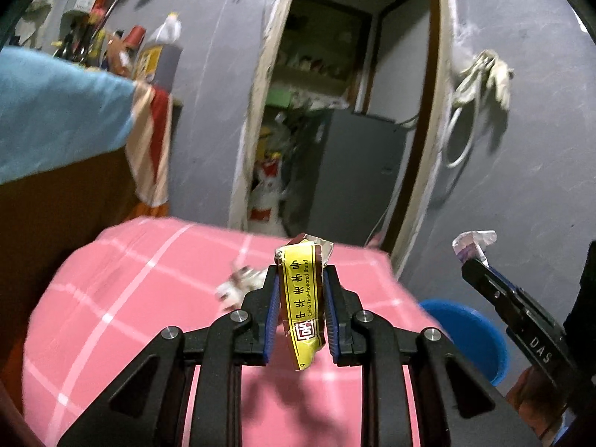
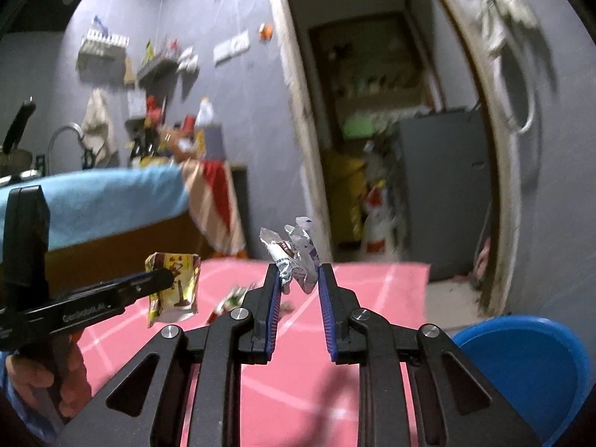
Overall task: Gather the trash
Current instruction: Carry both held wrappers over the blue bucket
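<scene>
My left gripper is shut on a flattened yellow-and-brown snack packet, held upright above the pink checked cloth. In the right wrist view that same packet hangs from the left gripper's tip at the left. My right gripper is shut on a crumpled white-and-purple wrapper; the left wrist view shows this wrapper at the right gripper's tip. More small wrappers lie on the cloth beyond the fingers, blurred. A blue bin stands at the lower right.
A counter under a blue cloth rises on the left, with bottles and a striped towel at its end. An open doorway ahead leads to a grey cabinet. A hand holds the left tool.
</scene>
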The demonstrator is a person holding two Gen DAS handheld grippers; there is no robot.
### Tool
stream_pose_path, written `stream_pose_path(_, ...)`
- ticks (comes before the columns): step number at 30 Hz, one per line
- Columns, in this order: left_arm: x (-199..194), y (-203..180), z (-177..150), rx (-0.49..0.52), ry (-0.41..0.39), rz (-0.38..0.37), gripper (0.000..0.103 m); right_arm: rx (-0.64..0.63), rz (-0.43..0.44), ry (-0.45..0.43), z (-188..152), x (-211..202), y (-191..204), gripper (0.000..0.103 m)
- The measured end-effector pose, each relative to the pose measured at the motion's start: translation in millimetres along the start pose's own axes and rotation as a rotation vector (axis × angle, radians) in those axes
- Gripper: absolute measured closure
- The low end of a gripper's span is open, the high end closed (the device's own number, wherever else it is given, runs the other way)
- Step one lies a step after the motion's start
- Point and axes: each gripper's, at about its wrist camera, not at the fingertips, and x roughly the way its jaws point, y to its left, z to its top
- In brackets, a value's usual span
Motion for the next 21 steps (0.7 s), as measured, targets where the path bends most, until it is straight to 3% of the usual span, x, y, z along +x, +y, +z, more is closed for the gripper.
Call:
stream_pose_path(8, 4.9, -51.2, 9.0, 0.033, -0.063, -0.108, 0.085, -0.013, -0.141, -0.151, 11.6, -43.1, -22.8, 0.083)
stream_pose_path(21, 47.3, -132.0, 0.4, 0.088, 0.009, -0.258, 0.085, 0.065, -0.336, -0.170, 3.1, -77.4, -80.9, 0.083)
